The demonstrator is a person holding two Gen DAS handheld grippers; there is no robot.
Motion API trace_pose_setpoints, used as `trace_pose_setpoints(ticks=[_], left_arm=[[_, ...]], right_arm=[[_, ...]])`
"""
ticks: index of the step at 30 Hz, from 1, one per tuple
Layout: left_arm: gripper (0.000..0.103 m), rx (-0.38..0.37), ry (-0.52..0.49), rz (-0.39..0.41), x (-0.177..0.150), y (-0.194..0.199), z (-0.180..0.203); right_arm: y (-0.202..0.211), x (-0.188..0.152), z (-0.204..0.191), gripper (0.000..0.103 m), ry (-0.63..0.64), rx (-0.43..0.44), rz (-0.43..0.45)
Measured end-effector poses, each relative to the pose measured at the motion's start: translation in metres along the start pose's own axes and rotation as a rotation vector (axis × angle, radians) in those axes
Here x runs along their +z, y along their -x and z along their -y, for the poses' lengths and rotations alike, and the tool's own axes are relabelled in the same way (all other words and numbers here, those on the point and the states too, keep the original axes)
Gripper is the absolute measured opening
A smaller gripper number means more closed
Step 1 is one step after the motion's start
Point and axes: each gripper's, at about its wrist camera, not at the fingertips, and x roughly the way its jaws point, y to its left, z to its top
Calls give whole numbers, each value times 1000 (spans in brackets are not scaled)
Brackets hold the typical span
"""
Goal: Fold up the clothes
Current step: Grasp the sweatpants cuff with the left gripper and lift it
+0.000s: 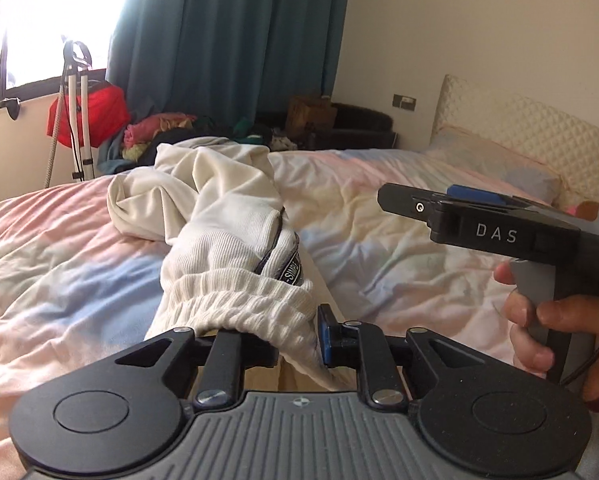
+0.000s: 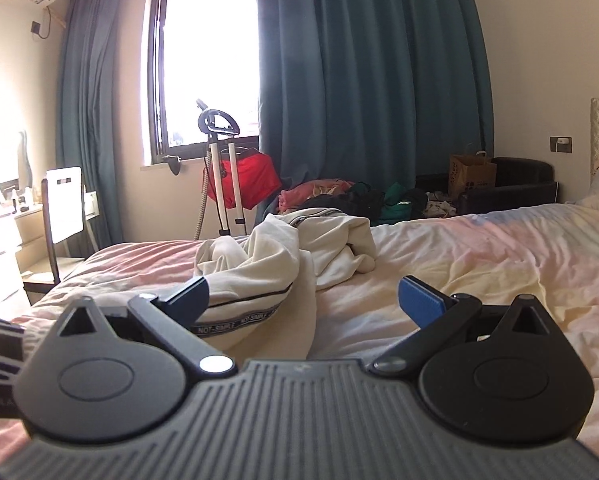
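Note:
A cream-white garment (image 1: 219, 208) with an elastic ribbed hem and a "NOT SIMPLE" printed tape lies bunched on the pastel bedcover (image 1: 59, 240). In the left wrist view its hem fills the gap of my left gripper (image 1: 277, 332). The cloth drapes over the left finger and hides it, while the blue pad (image 1: 325, 336) on the right stands at the cloth's edge, jaws part open. My right gripper (image 1: 387, 196) hovers to the right, held by a hand (image 1: 539, 320). In its own view the right gripper (image 2: 301, 288) is wide open, with the garment (image 2: 283, 256) beside its left finger.
Beyond the bed's far edge lie a pile of coloured clothes (image 2: 339, 196), a red bag (image 2: 255, 176) and a garment steamer stand (image 2: 223, 184). A chair (image 2: 63, 208) stands at the left, a paper bag (image 2: 471, 172) and black armchair at the right. Pillow and headboard (image 1: 519, 132) are right.

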Motion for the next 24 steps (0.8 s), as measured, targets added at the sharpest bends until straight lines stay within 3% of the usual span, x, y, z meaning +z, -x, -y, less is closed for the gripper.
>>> trace_pose_setpoints(ticks=[3,7,11,18,21,24], left_arm=[[69,-30,-3,8,-4,14,3],[80,-6,99,50,-9,48,-3],[82,115,170,100,-9,76,-14],[82,322,286,58,-4,75,-43],[82,383,282,23,-9,68,-46],[82,394,259,7,-12,63,-42]], right_arm=[[6,-2,2,102,-46,38,-40],[11,-5,-1,97,-60,83,-60],[11,-6,-15,79,-19,169,-88],[20,-22,-88,77,285,332,-84],[14,-38,-116,76,443,273,-106],[8,-44,-118,75,482,127,-84]])
